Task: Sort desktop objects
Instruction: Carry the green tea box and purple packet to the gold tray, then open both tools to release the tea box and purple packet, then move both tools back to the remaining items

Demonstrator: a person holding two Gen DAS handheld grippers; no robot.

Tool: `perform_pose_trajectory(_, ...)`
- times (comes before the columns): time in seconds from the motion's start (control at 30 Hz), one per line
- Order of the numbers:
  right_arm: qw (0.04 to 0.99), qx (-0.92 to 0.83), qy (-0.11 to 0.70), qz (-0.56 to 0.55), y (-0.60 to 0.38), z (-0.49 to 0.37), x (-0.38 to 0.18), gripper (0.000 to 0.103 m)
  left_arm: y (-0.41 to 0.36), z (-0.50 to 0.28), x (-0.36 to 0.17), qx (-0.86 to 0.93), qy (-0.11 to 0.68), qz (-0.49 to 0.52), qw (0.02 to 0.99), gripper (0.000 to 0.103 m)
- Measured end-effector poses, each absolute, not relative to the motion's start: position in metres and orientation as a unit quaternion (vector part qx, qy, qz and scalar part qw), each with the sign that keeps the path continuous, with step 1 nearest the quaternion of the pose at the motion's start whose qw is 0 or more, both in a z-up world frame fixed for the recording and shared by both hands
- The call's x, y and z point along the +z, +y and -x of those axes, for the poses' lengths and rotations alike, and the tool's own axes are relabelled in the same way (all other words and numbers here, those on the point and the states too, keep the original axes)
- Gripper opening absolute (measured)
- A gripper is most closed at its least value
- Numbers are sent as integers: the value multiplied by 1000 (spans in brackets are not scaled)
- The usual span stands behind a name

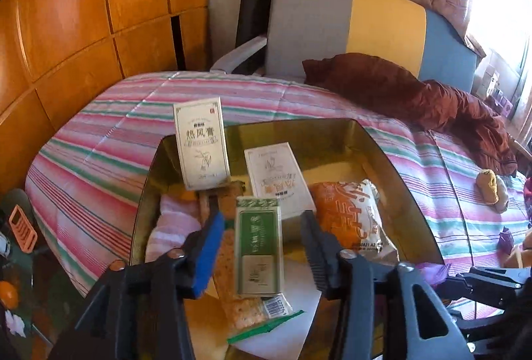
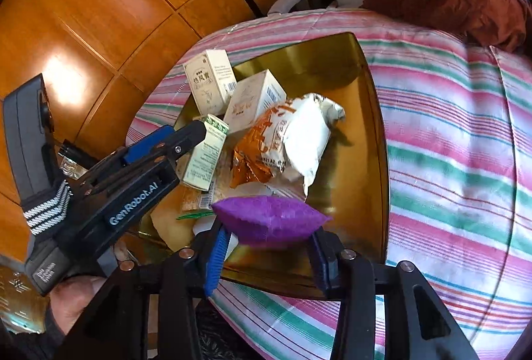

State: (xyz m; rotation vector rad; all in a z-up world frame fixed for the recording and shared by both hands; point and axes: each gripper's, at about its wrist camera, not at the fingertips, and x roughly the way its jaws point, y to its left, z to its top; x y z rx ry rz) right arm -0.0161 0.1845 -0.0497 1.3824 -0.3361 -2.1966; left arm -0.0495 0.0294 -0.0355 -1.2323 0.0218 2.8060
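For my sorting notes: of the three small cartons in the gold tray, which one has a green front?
The green box between the left jaws, nearest that camera. The two cream boxes lie further back.

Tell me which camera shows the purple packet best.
The right wrist view: the purple packet fills the middle, whole, above the gold tray. The left wrist view catches only a purple sliver at its right side.

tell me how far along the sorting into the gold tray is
Done: two white boxes, an orange snack bag and a cracker pack already lie in the gold tray. In hand: the left gripper stands open around a green box; the right gripper has a purple packet between its fingers over the tray. Left: dropping both in.
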Motion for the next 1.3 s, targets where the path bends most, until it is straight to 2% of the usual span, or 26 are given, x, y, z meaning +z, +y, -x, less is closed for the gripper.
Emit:
perform_pose_trajectory(0.13, 256, -809, -127, -513, 185, 13, -53, 49, 27, 49, -39, 913, -3, 407, 39, 55)
perform_pose_trajectory(0.2, 251, -810, -132, -513, 189, 11, -52, 55, 23, 47, -41, 912, -16, 408, 44, 67)
perform_pose_trajectory(0.27, 241, -815, -135, -510, 192, 7, -50, 60, 17, 45, -41, 911, -36, 407, 51, 73)
perform_pose_trajectory(0.4, 226, -826, -137, -497, 199, -1, -45, 62, -1, 37, -38, 915, -74, 393, 55, 79)
perform_pose_trajectory(0.63, 197, -851, -126, -471, 214, -13, -35, 64, -32, 26, -35, 918, -96, 384, 28, 78)
perform_pose_trajectory(0.8, 168, -862, -134, -460, 234, -20, -34, 72, -32, 17, -25, 926, -84, 367, 26, 78)
perform_pose_trajectory(1.1, 102, -880, -139, -443, 284, -35, -31, 79, 15, 9, -6, 927, -58, 351, 121, 77)
perform_pose_trajectory(1.3, 51, -880, -164, -443, 330, -48, -36, 79, 43, 7, 1, 922, -35, 351, 161, 77)
